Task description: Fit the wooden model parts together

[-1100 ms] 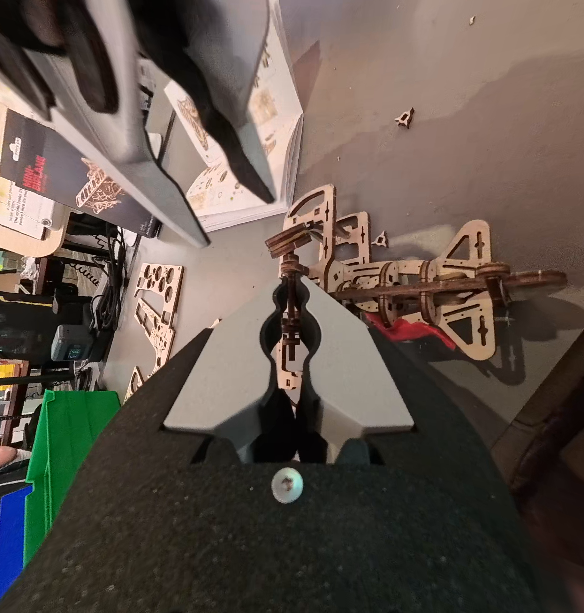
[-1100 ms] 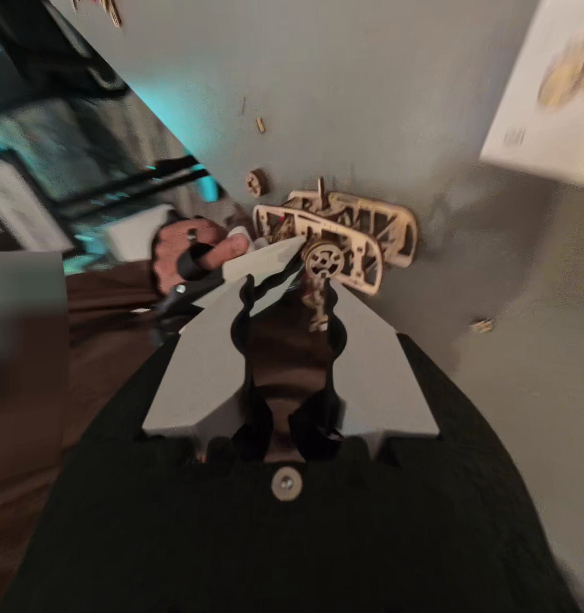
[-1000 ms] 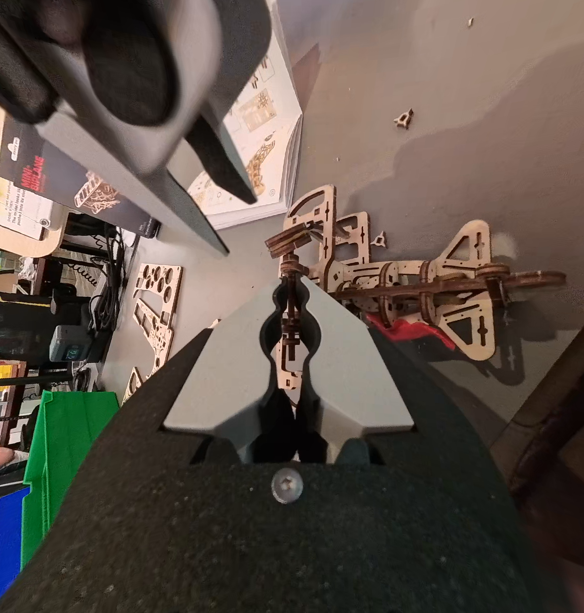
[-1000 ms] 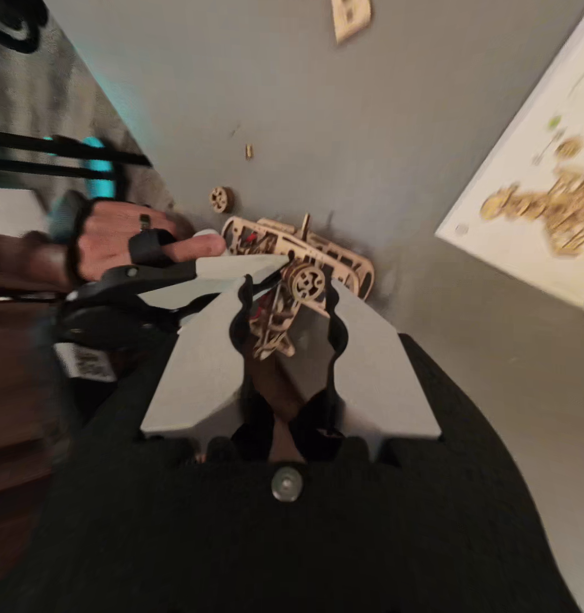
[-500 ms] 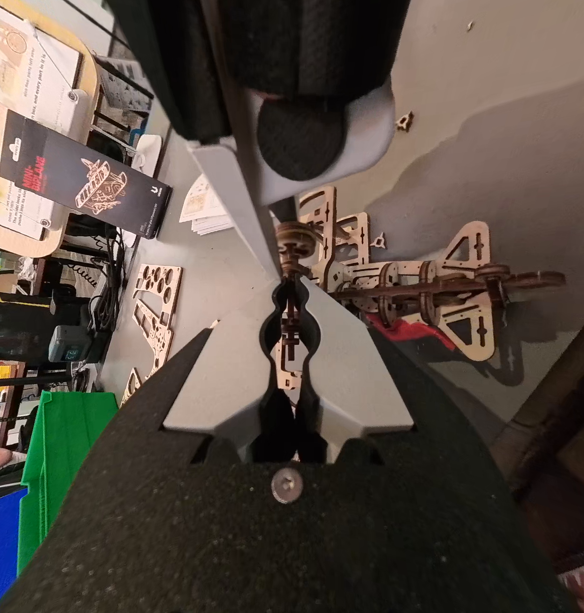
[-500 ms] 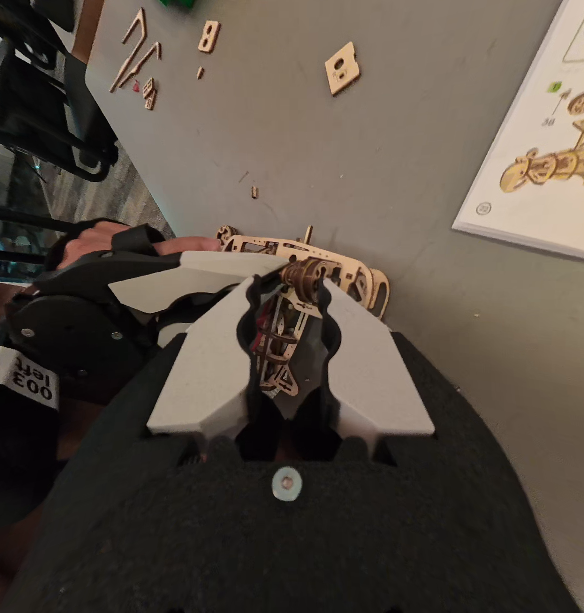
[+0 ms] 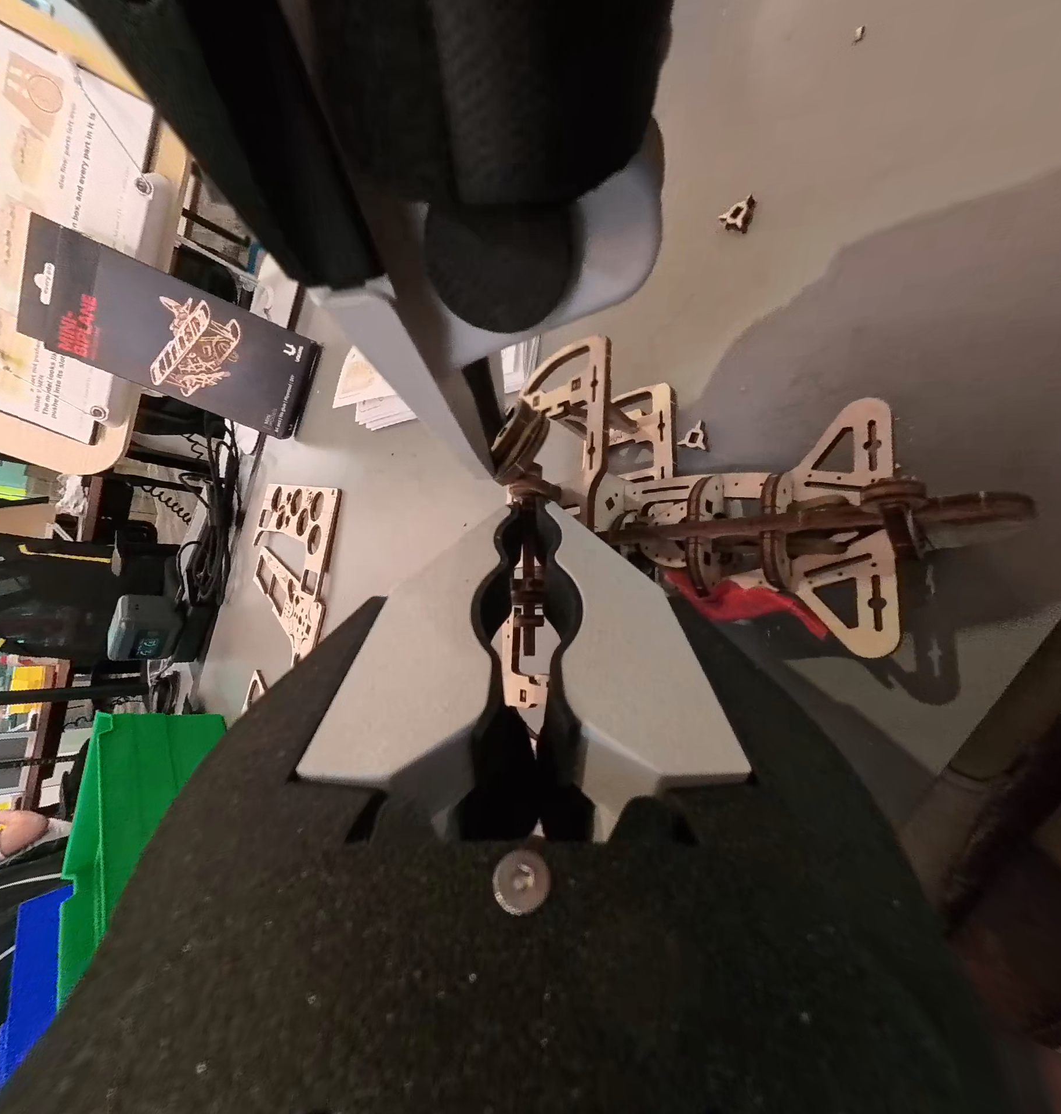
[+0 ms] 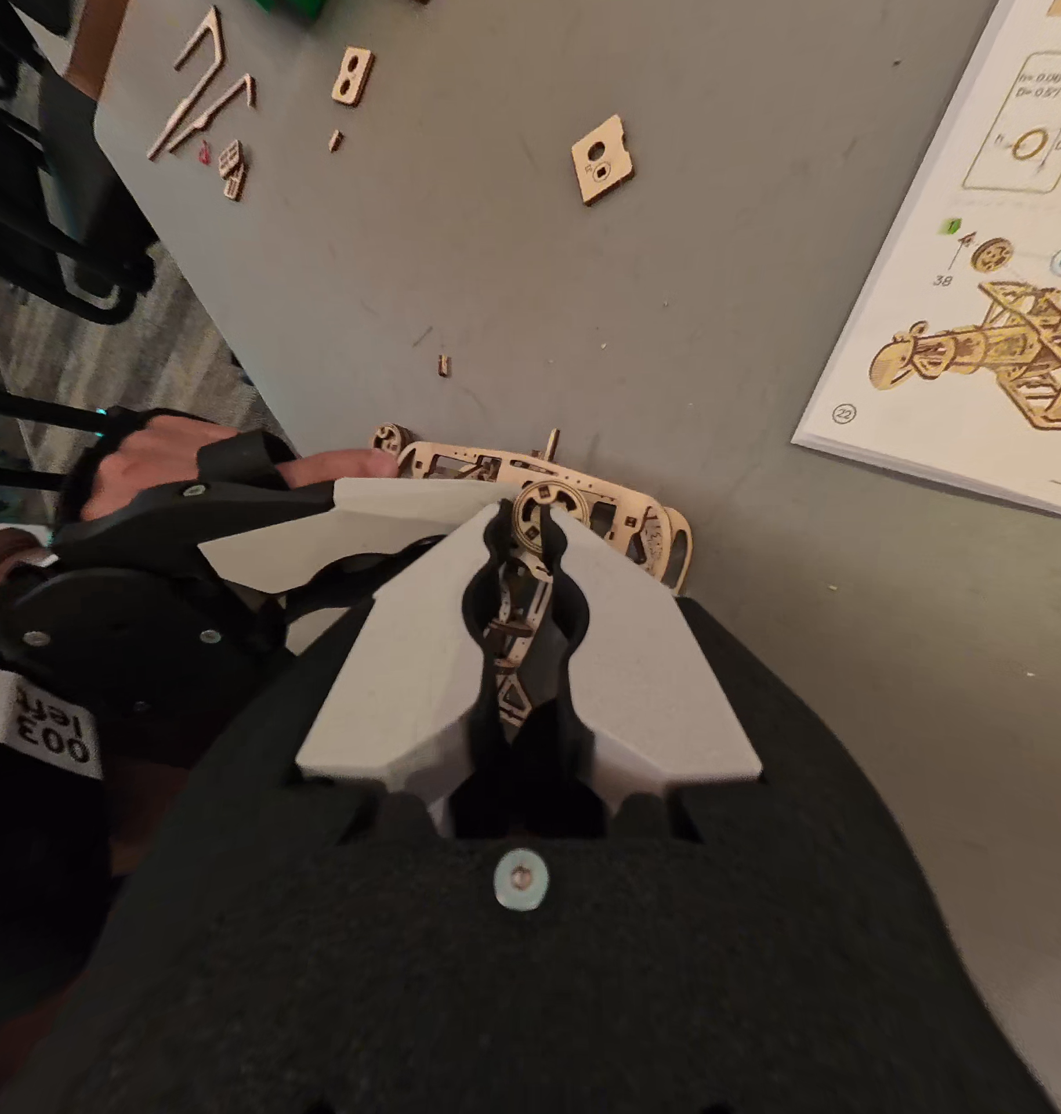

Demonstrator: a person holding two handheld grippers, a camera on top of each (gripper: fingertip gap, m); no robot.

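The left hand-held gripper [image 7: 528, 512] clamps the pale laser-cut wooden biplane model [image 7: 757, 530], steadying it; the right hand-held gripper [image 8: 531, 521] pinches a small round wooden wheel [image 8: 543, 512] against the model's strut.

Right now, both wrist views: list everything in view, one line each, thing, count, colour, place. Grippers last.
wooden plane model: 1, pale wood, on grey table, landing-gear strut in left gripper
wooden wheel: 1, tan, at strut tip, in right gripper
instruction booklet: 1, white, open, table's right
square offcut: 1, tan, far table
part sheets: cut-out, tan, table's left edge
black box: 1, standing at left
bins: green, blue, lower left
left gripper: shut on strut
right gripper: shut on wheel
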